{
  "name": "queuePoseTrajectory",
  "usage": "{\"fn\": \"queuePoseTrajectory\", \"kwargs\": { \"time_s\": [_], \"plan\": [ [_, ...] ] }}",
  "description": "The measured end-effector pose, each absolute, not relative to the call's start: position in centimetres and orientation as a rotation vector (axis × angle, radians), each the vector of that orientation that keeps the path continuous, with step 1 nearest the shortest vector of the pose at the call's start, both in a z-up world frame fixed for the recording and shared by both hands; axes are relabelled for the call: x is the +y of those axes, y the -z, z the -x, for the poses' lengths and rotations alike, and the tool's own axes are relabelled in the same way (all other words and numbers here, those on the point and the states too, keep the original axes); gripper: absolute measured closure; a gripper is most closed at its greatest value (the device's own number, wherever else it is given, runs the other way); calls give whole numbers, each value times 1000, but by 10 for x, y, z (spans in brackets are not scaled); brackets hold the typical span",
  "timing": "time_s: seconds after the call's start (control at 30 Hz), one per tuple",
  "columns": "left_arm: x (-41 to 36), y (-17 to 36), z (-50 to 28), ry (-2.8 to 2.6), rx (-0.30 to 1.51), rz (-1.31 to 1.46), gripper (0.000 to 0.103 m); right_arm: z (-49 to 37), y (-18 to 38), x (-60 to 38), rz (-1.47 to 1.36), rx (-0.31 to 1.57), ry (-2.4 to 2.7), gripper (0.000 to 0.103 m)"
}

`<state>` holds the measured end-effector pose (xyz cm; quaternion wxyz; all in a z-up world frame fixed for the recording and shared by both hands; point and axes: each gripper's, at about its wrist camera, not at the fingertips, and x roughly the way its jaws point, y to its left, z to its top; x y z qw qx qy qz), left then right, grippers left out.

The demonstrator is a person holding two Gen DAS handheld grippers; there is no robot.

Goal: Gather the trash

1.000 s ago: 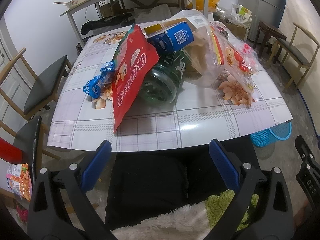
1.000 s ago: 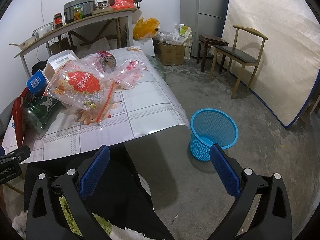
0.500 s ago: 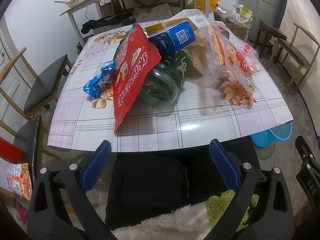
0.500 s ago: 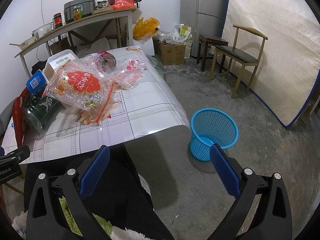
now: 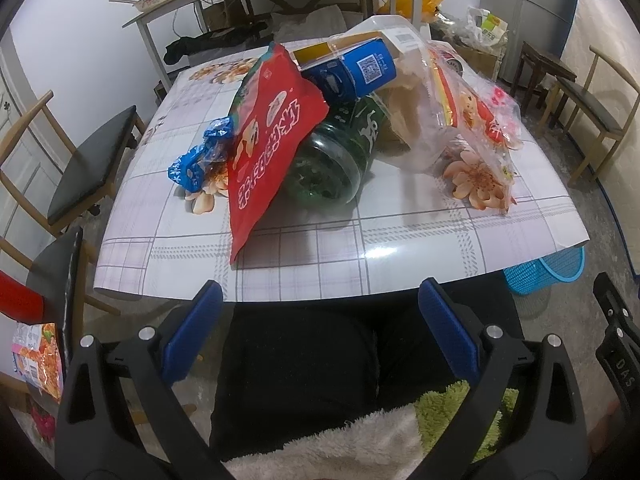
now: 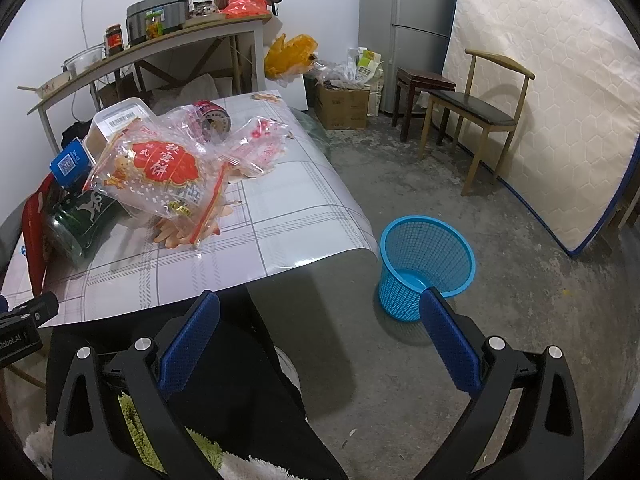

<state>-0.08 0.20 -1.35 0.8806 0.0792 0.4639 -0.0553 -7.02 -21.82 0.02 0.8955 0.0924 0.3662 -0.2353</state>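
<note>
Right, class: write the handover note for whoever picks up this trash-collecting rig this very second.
Left tool: open, holding nothing, short of the table's near edge.
Right tool: open, holding nothing, over the floor.
Trash is piled on the table: red snack bag, green jar, blue wrapper, clear cookie bag.
Blue basket stands on the floor off the table's corner.
Done: nothing visibly collected.
Left: everything.

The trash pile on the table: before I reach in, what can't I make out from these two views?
- Green jar, left wrist view: its far end is hidden under the red snack bag and blue box.
- Can, right wrist view: lower part hidden behind clear bags.
- Blue basket, left wrist view: mostly hidden by the table edge.
- Plastic tub: contents not readable.
</note>
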Motion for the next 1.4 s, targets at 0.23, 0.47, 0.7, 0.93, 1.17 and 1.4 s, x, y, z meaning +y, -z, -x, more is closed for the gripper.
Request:
{"fn": "queuePoseTrajectory", "kwargs": {
  "time_s": [0.23,0.47,0.7,0.93,1.17,1.4],
  "plan": [
    [13,10,-3,112,951,-125,9,68,-1,-217,-192,757,479,6],
    [34,4,-10,134,913,-62,9,58,-19,-214,-161,692,454,6],
    [50,-2,-14,323,793,17,9,35,-36,-199,-109,624,355,6],
    [49,-4,-21,342,688,8,9,1,-27,-158,49,630,244,6],
    [37,2,-32,291,601,-164,12,-28,-8,-140,175,646,219,10],
    [27,27,-38,231,583,-417,44,-50,9,-129,321,644,235,17]
  ]
}}
